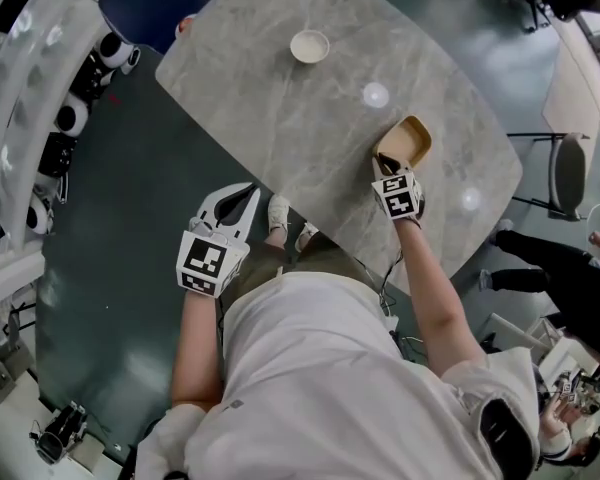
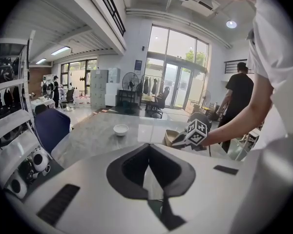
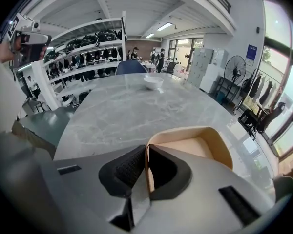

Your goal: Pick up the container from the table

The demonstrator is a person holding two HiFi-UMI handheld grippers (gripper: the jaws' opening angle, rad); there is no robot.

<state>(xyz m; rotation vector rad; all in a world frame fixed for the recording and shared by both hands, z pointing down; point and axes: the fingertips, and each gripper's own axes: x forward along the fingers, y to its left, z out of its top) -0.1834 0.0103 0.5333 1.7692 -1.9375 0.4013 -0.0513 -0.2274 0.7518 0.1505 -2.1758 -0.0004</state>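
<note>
Grey marble tabletop (image 1: 280,98) carries the container (image 1: 410,143) right of centre in the head view, close to the near edge. I judge it thin, light pulp board: stiff enough to lift but easily crushed, so a gentle pinch on the rim wall suits it. My right tongs (image 3: 145,165) are closed on that near wall, one pad outside and one inside. My left tongs (image 2: 147,152) hang off the tabletop, shut and empty.
</note>
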